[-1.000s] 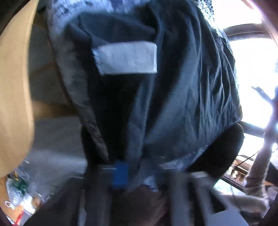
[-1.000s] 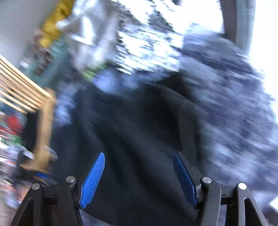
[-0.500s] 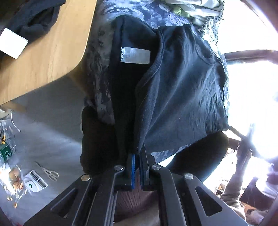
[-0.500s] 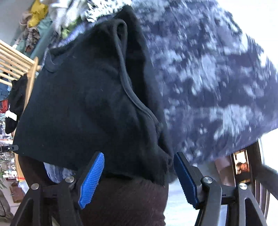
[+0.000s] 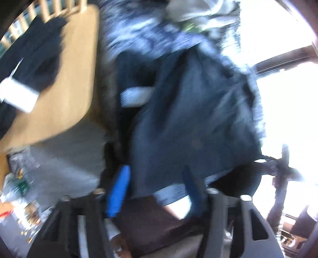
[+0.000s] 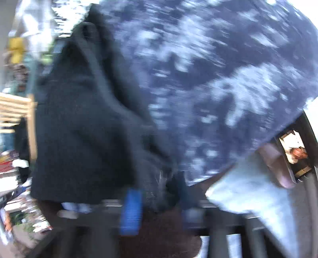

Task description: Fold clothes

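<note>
Left wrist view first, and everything smears: the left gripper (image 5: 157, 190) shows its jaws apart, one blue pad (image 5: 118, 193) to the left of the dark garment's hem and the other finger dark and blurred on its right; the cloth edge sits between them, gripped by neither. The black garment (image 5: 194, 123) lies spread on a blue-and-white patterned bedcover (image 5: 145, 39), its white label (image 5: 135, 97) showing at the folded-over left side. To do this step well, the judgement is to let the fold settle flat and square the hem before letting the hand wander; a hurried pull-away could drag the edge open again. Around it: a wooden bench (image 5: 65, 95) to the left carries another dark garment (image 5: 29, 59) with a white tag; a loose pale heap (image 5: 198, 12) sits at the far end of the bedcover, and small clutter litters the floor at lower left.

Right wrist view: the right gripper (image 6: 157, 206) is blurred too; its jaws look part-way together around the garment's near corner (image 6: 159, 188), but whether they actually pinch cloth cannot be told. The black garment (image 6: 83, 123) fills the left half, the bedcover (image 6: 218, 79) the right; wooden slats (image 6: 14, 107) stand at the far left. The bedcover's near edge falls away just beside the corner, so the cloth could slide off.
</note>
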Available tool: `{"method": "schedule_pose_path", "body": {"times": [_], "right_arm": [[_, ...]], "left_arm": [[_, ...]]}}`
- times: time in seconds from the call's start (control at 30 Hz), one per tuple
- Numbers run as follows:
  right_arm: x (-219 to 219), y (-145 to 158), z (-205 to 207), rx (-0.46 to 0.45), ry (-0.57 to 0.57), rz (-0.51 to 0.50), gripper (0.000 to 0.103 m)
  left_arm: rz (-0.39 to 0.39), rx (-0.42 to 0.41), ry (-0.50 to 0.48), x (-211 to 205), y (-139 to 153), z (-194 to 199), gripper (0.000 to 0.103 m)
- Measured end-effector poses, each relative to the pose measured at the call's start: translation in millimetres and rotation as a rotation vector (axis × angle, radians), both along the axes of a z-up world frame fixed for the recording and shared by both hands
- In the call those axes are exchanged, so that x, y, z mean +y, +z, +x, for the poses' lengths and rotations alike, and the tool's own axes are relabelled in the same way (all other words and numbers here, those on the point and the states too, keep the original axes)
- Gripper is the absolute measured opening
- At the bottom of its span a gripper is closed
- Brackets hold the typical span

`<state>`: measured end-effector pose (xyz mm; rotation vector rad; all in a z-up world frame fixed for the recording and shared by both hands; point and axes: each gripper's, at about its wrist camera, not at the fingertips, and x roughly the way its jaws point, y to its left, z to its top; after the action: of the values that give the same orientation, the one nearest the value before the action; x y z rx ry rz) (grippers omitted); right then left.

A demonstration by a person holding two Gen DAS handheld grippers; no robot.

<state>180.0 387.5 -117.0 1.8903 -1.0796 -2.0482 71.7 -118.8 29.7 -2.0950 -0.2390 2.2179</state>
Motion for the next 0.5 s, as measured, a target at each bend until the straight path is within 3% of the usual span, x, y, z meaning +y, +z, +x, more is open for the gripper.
{"method": "schedule_pose_path", "body": {"times": [0.03,0.1,0.2,0.3,0.4,0.5], "right_arm": [[-1,5,0,0.015,0.002,0.01,0.014],[-6,14,-1,0.047,0.011,0.032,0.012],[-16,29,2,0.093,0.02,0.046,0.011],[-32,53,6,0.173,0.053,0.044,0.011],[-46,72,4,0.228,0.107,0.056,0.011],[-60,87,-2,0.265,0.16,0.079,0.011]], "left_arm": [[0.048,0.007,-0.004,16,1,-13,0.082],[0.12,0.002,-0.014,48,-4,-44,0.085],[0.141,-0.065,-0.03,117,-32,-102,0.085],[0.137,-0.187,-0.035,184,-71,-145,0.085],[0.102,-0.289,-0.088,250,-109,-180,0.085],[-0.052,-0.316,-0.181,310,-131,-197,0.085]]}}
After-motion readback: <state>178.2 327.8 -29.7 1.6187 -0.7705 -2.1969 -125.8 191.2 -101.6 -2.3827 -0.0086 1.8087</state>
